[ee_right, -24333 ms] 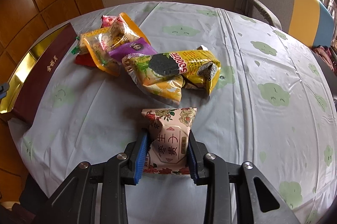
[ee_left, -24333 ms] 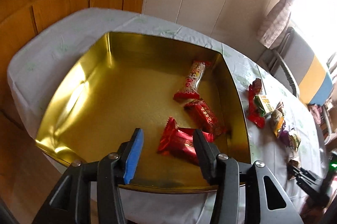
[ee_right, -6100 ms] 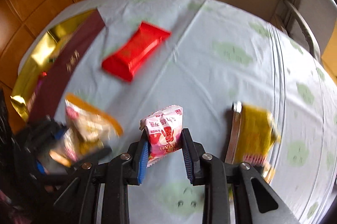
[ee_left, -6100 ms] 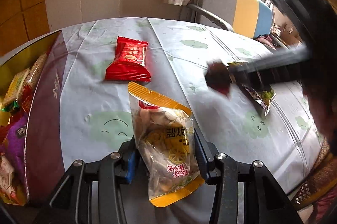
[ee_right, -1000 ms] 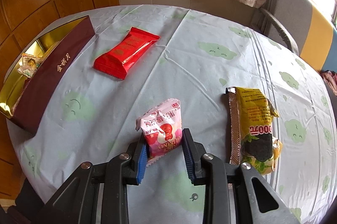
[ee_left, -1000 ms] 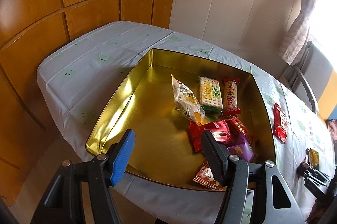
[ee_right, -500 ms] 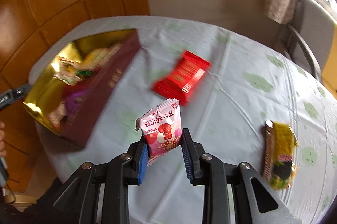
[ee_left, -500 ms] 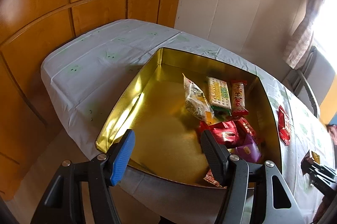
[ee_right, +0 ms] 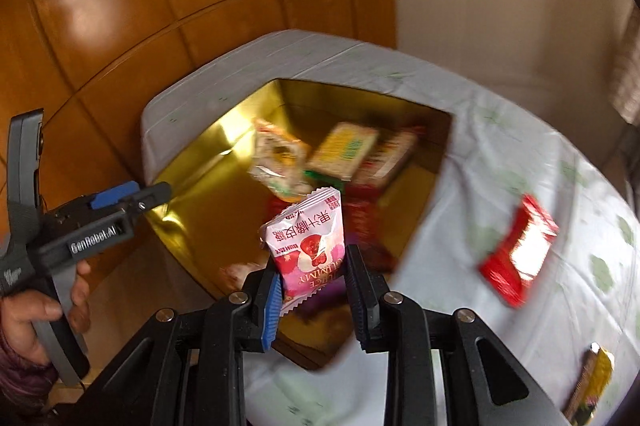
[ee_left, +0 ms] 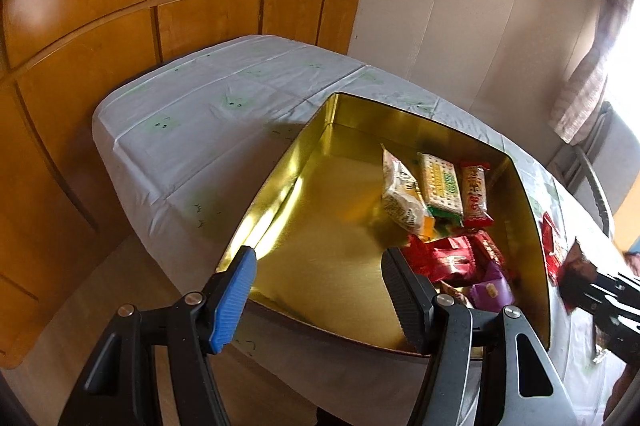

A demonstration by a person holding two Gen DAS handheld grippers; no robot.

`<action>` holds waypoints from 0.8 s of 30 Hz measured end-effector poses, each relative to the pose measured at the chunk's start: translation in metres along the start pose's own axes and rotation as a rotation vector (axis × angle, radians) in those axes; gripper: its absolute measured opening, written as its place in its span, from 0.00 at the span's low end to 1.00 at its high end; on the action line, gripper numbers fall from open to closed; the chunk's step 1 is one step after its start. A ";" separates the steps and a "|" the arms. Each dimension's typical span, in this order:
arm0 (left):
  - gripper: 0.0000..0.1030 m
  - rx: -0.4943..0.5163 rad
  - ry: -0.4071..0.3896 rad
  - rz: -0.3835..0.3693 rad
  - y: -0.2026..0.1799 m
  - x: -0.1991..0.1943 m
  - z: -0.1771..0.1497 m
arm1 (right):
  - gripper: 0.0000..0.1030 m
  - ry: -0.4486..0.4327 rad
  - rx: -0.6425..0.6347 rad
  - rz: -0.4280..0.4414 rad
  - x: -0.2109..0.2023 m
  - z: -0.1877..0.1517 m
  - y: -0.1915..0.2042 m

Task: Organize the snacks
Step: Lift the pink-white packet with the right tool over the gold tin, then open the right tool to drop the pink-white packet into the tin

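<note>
A gold tin [ee_left: 320, 258] on the table holds several snack packs along its right side, among them a cracker pack [ee_left: 440, 181] and a red bar [ee_left: 474, 195]. My left gripper [ee_left: 316, 290] is open and empty at the tin's near left corner; it shows in the right wrist view [ee_right: 132, 199]. My right gripper [ee_right: 312, 292] is shut on a pink gummy pack [ee_right: 310, 238], held above the tin [ee_right: 208, 161]. It enters the left wrist view [ee_left: 600, 294] at the right edge.
A red pack [ee_right: 520, 250] and a yellow pack [ee_right: 592, 382] lie on the white tablecloth [ee_right: 460, 266] right of the tin. Wood panelling [ee_left: 120, 25] stands behind and left. A chair [ee_left: 592, 177] is at the far right.
My right gripper has swung left with the gummy pack, from over the tablecloth to above the tin. My left gripper has drawn back a little toward the tin's near left corner.
</note>
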State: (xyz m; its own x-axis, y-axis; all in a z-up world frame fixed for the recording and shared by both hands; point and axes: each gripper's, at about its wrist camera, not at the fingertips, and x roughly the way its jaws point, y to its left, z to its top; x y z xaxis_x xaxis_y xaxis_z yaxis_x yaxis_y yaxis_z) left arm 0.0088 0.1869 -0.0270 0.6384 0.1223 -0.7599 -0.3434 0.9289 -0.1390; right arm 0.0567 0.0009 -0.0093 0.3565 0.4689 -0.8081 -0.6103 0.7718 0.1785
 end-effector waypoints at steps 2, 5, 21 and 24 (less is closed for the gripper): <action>0.64 -0.005 0.001 0.003 0.003 0.001 0.000 | 0.28 0.030 -0.007 0.032 0.018 0.008 0.008; 0.64 -0.011 0.004 0.007 0.006 0.002 -0.002 | 0.29 0.071 -0.014 0.060 0.043 0.016 0.021; 0.64 -0.007 0.010 0.010 0.009 0.003 -0.006 | 0.32 0.109 0.048 0.059 0.059 0.000 0.022; 0.64 0.008 0.003 0.009 0.004 0.000 -0.007 | 0.33 0.075 0.067 0.045 0.045 -0.002 0.018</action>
State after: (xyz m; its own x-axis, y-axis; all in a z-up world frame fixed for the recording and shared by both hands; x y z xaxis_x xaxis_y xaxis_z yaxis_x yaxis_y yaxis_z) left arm 0.0028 0.1885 -0.0320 0.6332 0.1293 -0.7631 -0.3431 0.9307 -0.1270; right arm 0.0605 0.0355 -0.0439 0.2745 0.4722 -0.8377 -0.5746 0.7790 0.2509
